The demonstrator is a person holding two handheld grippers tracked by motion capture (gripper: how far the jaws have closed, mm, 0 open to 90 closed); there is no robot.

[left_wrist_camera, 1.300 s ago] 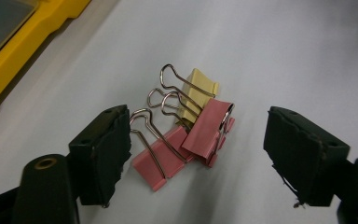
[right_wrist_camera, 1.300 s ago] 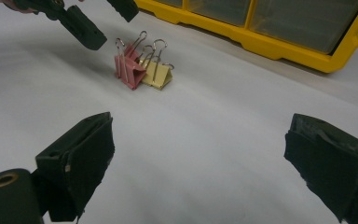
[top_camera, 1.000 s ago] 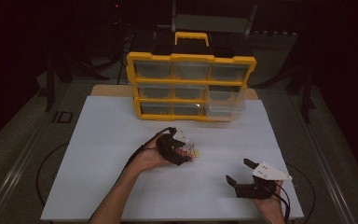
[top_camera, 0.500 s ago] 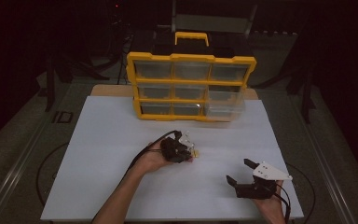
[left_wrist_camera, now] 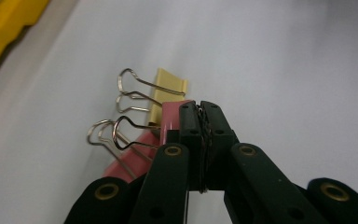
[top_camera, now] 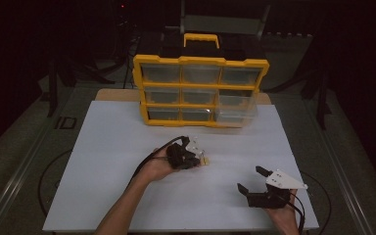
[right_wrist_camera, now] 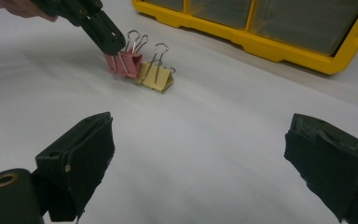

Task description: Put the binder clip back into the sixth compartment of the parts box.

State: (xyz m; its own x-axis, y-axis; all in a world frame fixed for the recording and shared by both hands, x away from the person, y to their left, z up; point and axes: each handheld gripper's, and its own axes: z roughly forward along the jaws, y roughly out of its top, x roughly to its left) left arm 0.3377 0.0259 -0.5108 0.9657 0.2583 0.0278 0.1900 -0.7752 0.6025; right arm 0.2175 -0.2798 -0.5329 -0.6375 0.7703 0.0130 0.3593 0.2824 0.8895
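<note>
1. Your left tongs [left_wrist_camera: 200, 109] have just been closing and now stand fully shut, pad against pad, with only a thin dark strand pinched between the pads; what that strand is cannot be made out.
2. The tips of the left tongs sit right against the pink metal binder clip with silver wire handles [left_wrist_camera: 161, 123], which lies on the white surface [top_camera: 127, 147] beside the jaws rather than between them; whether a wire handle is caught in the pinch is too fine to tell.
3. Your right tongs [right_wrist_camera: 200, 158] are wide open and hold nothing; only bare white surface lies between the two black jaws.
4. The pink clip lies near the middle of the surface, touching a pale yellow metal binder clip with silver wire handles [right_wrist_camera: 156, 77] on its far side from the left tongs.
5. In the high view your left hand [top_camera: 159, 166] and its black tongs cover most of both clips, so just a pale speck shows there.
6. The yellow plastic organiser case with clear drawers [top_camera: 200, 90] stands upright at the far edge, well apart from the clips; what its drawers hold is blurred.
7. The room around the surface is dark and hard to read.
8. Faint letters that look like "ID" [top_camera: 64, 122] show on the floor mat left of the surface.
</note>
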